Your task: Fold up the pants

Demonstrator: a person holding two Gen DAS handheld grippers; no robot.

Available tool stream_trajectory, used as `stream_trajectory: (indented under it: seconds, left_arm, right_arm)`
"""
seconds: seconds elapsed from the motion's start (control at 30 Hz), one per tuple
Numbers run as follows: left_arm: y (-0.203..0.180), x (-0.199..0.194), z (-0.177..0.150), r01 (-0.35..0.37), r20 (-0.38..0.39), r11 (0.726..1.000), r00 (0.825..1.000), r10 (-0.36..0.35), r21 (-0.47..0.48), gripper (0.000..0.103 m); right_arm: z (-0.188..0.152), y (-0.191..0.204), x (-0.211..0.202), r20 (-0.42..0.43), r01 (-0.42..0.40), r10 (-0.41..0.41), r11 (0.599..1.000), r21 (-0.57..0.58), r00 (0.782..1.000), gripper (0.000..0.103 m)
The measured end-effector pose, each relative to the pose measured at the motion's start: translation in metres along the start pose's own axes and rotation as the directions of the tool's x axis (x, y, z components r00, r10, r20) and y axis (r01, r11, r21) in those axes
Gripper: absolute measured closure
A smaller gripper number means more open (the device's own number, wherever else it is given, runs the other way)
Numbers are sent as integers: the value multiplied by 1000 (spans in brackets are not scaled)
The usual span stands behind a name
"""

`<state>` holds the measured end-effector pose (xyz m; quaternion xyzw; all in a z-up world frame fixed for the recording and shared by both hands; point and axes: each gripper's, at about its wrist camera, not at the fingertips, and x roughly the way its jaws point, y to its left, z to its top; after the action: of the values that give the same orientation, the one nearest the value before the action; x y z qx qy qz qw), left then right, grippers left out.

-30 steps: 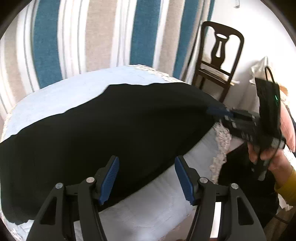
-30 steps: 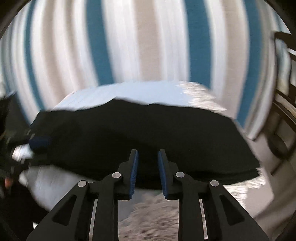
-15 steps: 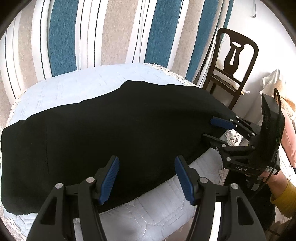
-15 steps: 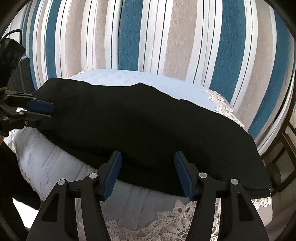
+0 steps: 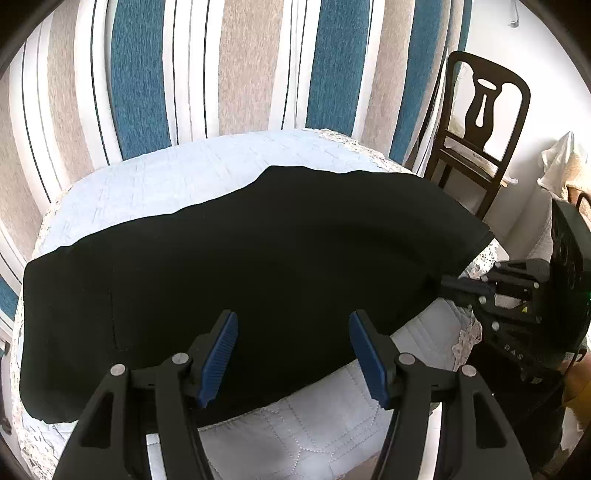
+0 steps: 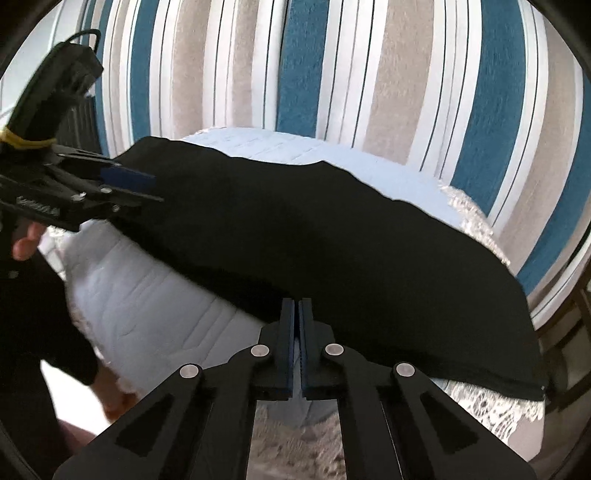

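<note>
Pants (image 5: pixel 258 266) flat on quilt (image 5: pixel 166 184); left tool (image 5: pixel 293 356) wide open w/ nothing, right tool (image 6: pixel 296 306) closed at hem.

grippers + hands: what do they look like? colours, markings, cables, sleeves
Both are the same build: the left gripper and right gripper have black plastic linkage arms with silver pivot pins and ribbed blue pads. White lettering marks each body; on the right one it ends in "DAS". A black cable loops from the left unit's top, and a yellow band wraps its handle. A mustard-yellow sleeve shows at the right hand.
</note>
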<state>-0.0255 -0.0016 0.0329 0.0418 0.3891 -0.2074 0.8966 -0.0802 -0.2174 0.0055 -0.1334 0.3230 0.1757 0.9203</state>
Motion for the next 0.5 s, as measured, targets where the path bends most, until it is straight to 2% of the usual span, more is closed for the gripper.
stream_trajectory:
  seconds: [0.1,0.2,0.27,0.3,0.33,0.4,0.5]
  left_arm:
    - [1,2,0,-40,-7,999,999,40,-1,36]
    - [0,1,0,-64,-6,998,998,64,12,36]
    - [-1,1,0,-74,-2,997,997,74,19,35]
    - [-2,2,1,-85,-4,996,996,86,22,35]
    - [-2,2,1,-89,-4,996,996,89,24,35]
    - [-3,2,1,-81,-4,996,997,81,23,35]
    - [-4,1,2,-90,-2,996,996,90,21,34]
  right_arm:
    - [-3,-1,1,-19,13,-13,1000,-16,1000,103]
    - [6,-17,-12,27,-79,76,992,98,997,102]
    - [17,-25,-16,78,-102,91,984,149,993,86]
    - [22,-26,-12,73,-78,68,986,149,995,76]
    - [27,-25,-7,62,-45,37,989,140,997,69]
    - [34,-22,7,55,-8,2,992,125,999,68]
    - [34,-16,35,-20,-27,31,986,166,999,68]
